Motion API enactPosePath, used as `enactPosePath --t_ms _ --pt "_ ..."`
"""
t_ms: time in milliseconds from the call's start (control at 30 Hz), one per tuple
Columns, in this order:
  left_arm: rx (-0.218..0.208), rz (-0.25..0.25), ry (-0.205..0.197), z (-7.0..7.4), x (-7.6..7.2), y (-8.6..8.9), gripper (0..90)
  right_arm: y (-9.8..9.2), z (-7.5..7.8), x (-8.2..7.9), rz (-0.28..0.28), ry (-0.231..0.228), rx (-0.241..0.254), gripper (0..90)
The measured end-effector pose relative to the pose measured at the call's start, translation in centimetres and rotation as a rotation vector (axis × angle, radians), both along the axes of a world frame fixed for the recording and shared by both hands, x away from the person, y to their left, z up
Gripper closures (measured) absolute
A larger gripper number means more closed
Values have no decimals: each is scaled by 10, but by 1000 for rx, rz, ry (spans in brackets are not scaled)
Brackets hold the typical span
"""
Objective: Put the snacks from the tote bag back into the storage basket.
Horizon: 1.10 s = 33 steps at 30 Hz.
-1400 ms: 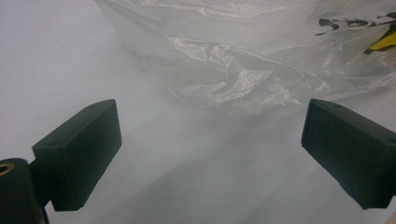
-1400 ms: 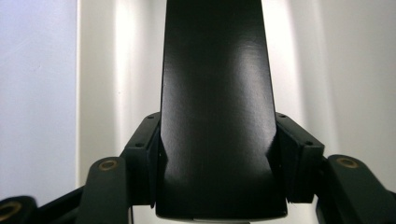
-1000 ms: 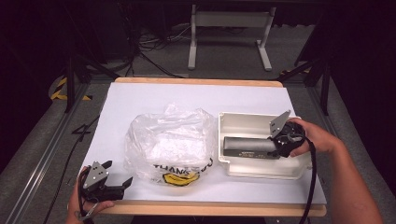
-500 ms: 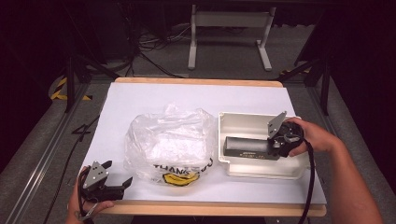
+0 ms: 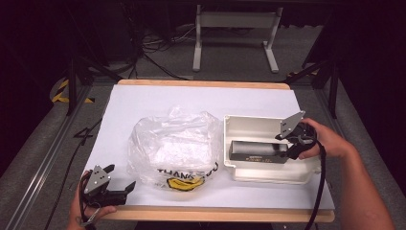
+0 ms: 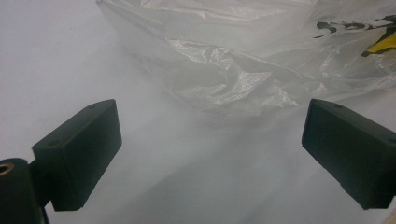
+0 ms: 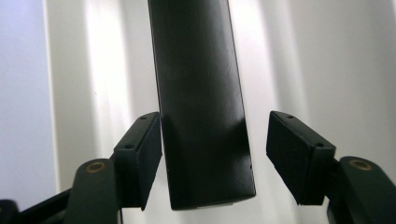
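A long black box lies in a white tray at the right of the table. My right gripper is at the box's right end, and its jaws have just been opening. In the right gripper view the box stands between the jaws of the right gripper, with a clear gap at the right pad. A crumpled clear plastic bag with a yellow print lies mid-table. My left gripper rests open at the front left corner. Its jaws point at the bag, and nothing sits between them in the left gripper view.
White paper covers the wooden table, whose front edge runs close to both hands. A cable trails from the right gripper along the forearm. Dark floor, cables and a metal stand lie beyond the far edge.
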State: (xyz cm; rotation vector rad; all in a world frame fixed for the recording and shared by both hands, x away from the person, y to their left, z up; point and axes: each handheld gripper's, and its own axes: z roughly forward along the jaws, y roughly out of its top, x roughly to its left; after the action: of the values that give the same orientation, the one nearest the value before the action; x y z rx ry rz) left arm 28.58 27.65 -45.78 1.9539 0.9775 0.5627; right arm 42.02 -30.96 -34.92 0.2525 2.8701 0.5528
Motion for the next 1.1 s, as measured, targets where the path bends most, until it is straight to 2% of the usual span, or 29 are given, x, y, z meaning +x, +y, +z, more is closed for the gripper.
enactPosePath --t_ms 100,467,667,767,1100 --pt "-2 -4 -3 0 1 0 57 -1 1 -1 -13 -15 28 353" --pt "-4 -18 -16 4 6 -2 57 -2 3 -6 -52 -43 54 354" --pt "-25 -10 -33 8 6 0 57 -1 7 -11 -90 -90 99 341" --pt "-22 -12 -40 9 7 0 57 0 9 -14 -103 -103 116 336" --pt "-22 -26 -41 9 15 -3 57 -1 12 -25 -208 -166 180 279"
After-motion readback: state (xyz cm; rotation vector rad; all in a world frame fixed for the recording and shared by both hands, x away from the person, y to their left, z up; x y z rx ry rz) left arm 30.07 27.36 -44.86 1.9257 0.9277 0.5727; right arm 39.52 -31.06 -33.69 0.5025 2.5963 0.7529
